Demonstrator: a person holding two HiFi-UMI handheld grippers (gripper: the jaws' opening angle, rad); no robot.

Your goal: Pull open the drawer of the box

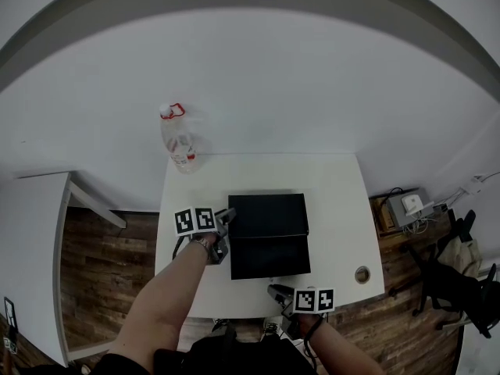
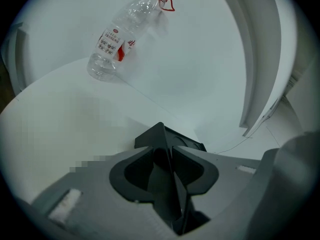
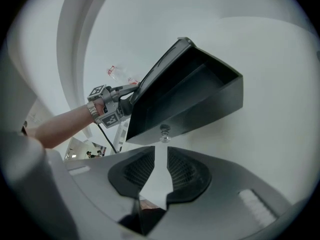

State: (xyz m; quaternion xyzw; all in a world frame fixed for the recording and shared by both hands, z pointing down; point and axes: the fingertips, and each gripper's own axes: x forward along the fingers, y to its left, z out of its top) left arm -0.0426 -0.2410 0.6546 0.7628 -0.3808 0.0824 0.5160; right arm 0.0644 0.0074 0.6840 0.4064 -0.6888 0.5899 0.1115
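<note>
A black box (image 1: 267, 213) sits mid-table with its drawer (image 1: 269, 258) pulled out toward me. In the right gripper view the drawer (image 3: 200, 86) shows its hollow inside, with a small round knob (image 3: 164, 132) on its front. My right gripper (image 1: 275, 290) is at the table's near edge, just in front of the drawer. Its jaws (image 3: 160, 156) stand open by a narrow gap, nothing between them, the knob just past the tips. My left gripper (image 1: 226, 223) rests against the box's left side. It is shut (image 2: 172, 151), with a box corner (image 2: 161, 134) right beyond its tips.
A clear plastic bottle (image 1: 178, 143) with a red ring stands at the table's far left corner (image 2: 120, 41). A small round object (image 1: 362, 274) lies near the front right corner. A white side table (image 1: 47, 233) is at left; a crate (image 1: 402, 208) and chair (image 1: 457, 276) at right.
</note>
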